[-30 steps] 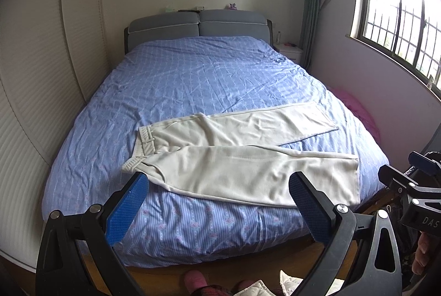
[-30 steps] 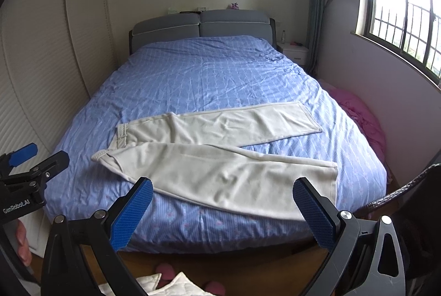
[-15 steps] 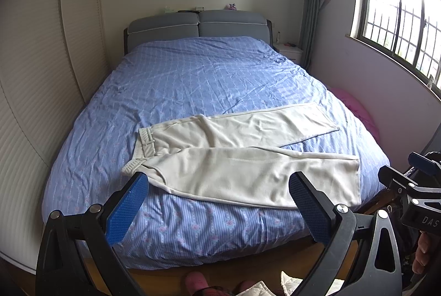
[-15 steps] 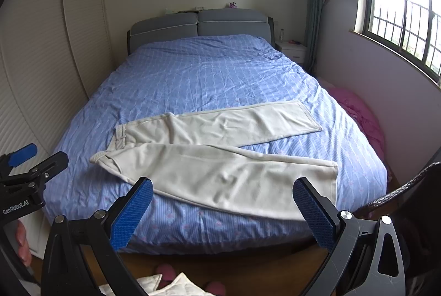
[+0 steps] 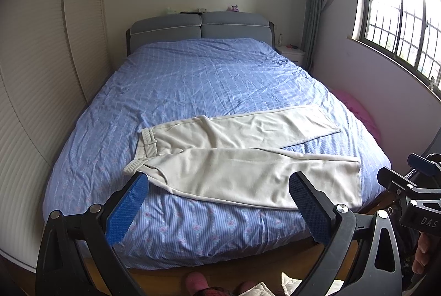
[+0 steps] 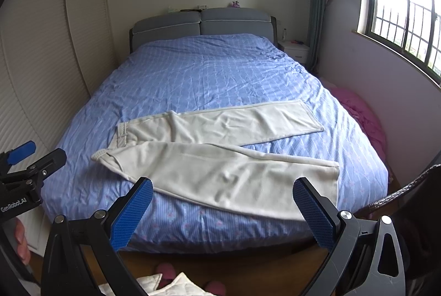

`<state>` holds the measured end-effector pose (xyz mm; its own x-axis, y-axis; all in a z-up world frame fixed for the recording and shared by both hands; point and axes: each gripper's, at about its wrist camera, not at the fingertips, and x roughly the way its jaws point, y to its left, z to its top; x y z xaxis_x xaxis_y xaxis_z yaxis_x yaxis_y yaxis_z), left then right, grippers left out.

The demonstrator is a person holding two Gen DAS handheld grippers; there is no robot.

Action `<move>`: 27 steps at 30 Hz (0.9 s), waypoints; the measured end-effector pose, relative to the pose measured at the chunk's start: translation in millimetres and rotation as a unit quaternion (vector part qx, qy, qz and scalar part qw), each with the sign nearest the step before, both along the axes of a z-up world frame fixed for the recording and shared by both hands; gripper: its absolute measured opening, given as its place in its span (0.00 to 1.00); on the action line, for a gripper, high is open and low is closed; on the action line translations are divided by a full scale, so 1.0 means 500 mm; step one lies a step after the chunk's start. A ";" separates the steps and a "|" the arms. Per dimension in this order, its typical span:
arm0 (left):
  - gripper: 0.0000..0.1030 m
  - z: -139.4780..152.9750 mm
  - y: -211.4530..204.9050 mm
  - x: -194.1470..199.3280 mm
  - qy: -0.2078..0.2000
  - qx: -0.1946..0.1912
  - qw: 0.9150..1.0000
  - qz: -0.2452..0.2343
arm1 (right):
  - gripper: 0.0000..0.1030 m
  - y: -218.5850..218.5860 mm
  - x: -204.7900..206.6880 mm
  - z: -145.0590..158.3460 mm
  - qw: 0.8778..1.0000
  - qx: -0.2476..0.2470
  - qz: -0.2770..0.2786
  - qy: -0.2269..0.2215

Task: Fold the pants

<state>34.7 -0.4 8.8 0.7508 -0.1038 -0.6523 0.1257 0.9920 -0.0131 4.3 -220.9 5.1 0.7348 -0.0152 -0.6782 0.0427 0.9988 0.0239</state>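
Nearby, cream pants (image 5: 242,158) lay spread on the bed's blue checked duvet (image 5: 204,81), legs splayed toward the barred window (image 5: 399,20). Both the left tongs (image 5: 217,202) and right tongs (image 6: 223,205) gaped wide, empty, short of the bed's foot.

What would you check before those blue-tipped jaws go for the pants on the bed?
1. Left gripper open, holding nothing: ok.
2. Right gripper open, holding nothing: ok.
3. Pants lying flat on the bed: ok.
4. Legs stacked for folding: not ok; they splay apart toward the cuffs.
5. Nothing lying on the pants: ok.
6. Waistband smooth: not ok, slightly rumpled.
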 end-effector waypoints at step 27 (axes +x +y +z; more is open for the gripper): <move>1.00 -0.070 0.116 0.054 0.044 0.009 0.997 0.068 | 1.00 0.066 0.075 -0.065 0.999 0.014 0.022 0.042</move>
<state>61.8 57.5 -26.1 0.6974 0.0072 -0.7166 -0.0106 0.9999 -0.0003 41.9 -188.1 -27.5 0.6747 0.0355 -0.7372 0.0022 0.9987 0.0501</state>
